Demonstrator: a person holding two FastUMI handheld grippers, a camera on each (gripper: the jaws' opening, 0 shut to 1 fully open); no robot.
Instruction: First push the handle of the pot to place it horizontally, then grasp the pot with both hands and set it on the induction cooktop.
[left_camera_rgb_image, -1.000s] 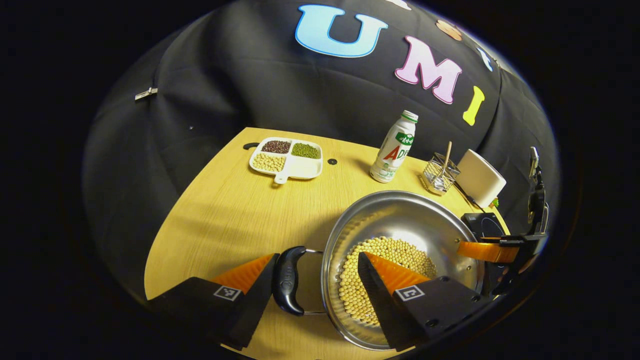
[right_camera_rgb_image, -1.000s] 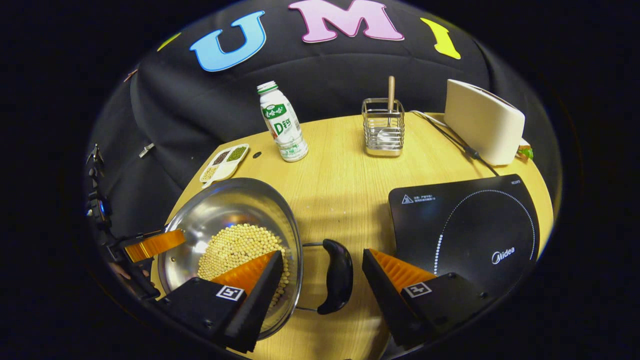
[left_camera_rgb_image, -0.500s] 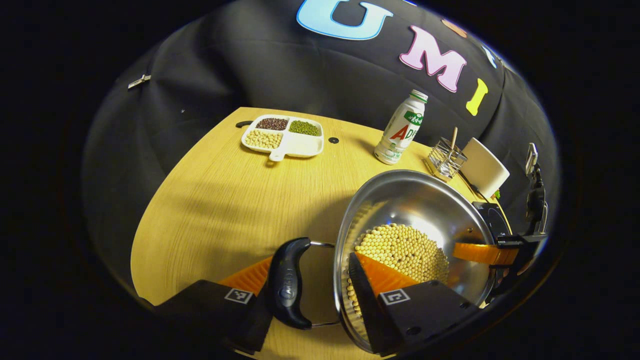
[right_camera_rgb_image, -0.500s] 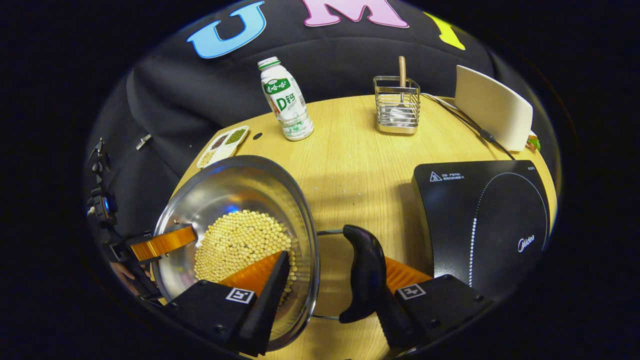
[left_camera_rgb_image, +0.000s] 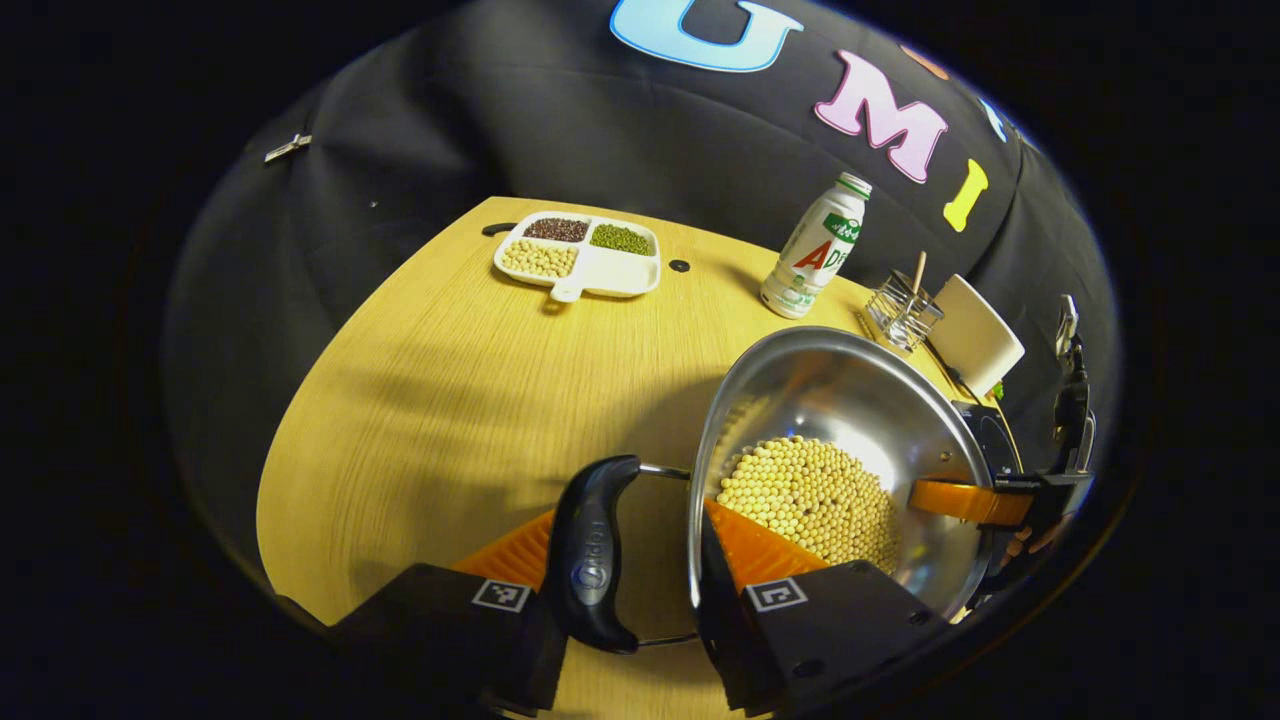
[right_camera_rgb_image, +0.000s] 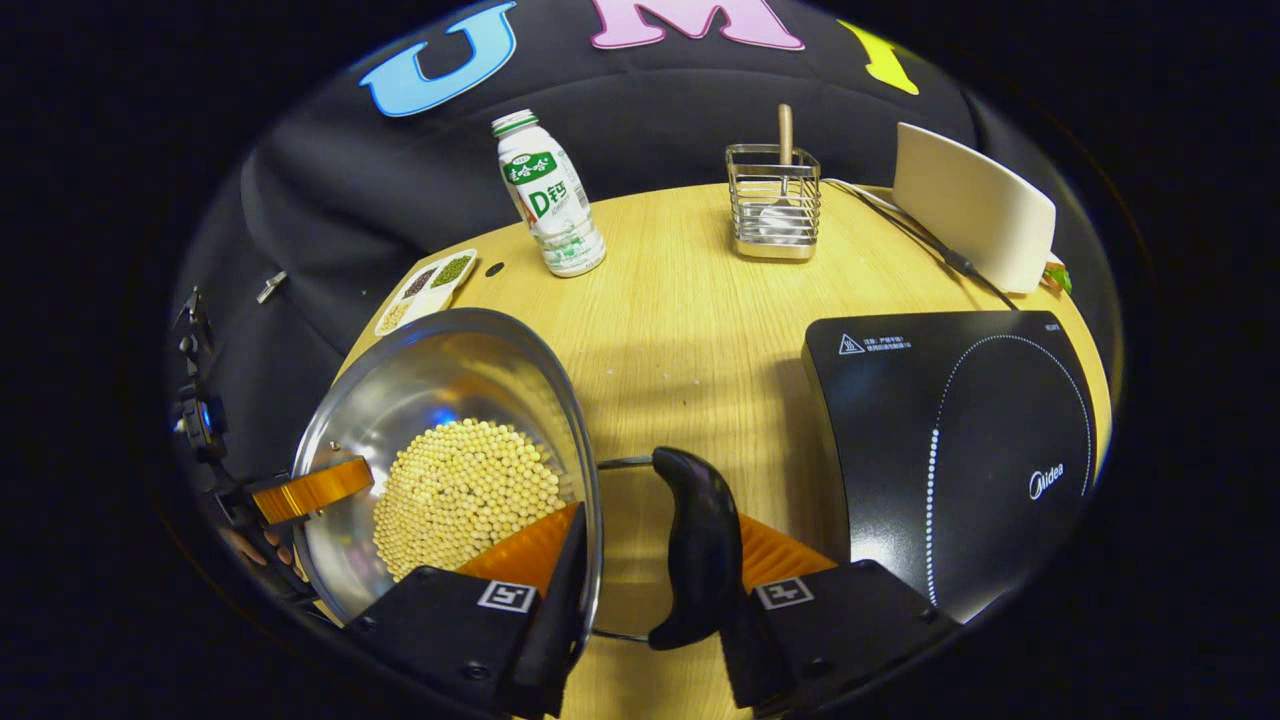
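A steel pot (left_camera_rgb_image: 840, 390) (right_camera_rgb_image: 440, 390) holds a heap of soybeans (left_camera_rgb_image: 810, 490) (right_camera_rgb_image: 460, 490), and its two black loop handles lie level. My left gripper (left_camera_rgb_image: 630, 530) is shut on the pot. One finger is outside the left handle (left_camera_rgb_image: 590, 560) and the other is inside the rim. My right gripper (right_camera_rgb_image: 655, 530) is shut the same way around the right handle (right_camera_rgb_image: 695, 550) and the rim. Each gripper shows across the pot in the other's view. The black induction cooktop (right_camera_rgb_image: 960, 440) (left_camera_rgb_image: 985, 435) lies to the right of the pot.
Along the back of the wooden table (right_camera_rgb_image: 690, 330) stand a white drink bottle (right_camera_rgb_image: 545, 195), a wire holder with a spoon (right_camera_rgb_image: 775, 205) and a white box with a cable (right_camera_rgb_image: 975, 220). A divided dish of beans (left_camera_rgb_image: 580, 255) sits at the far left. A hand (right_camera_rgb_image: 250, 545) holds the left gripper.
Both grippers have gone from open around the handles to shut on handle and rim. The table's things have shifted in both views as the grippers moved with the pot.
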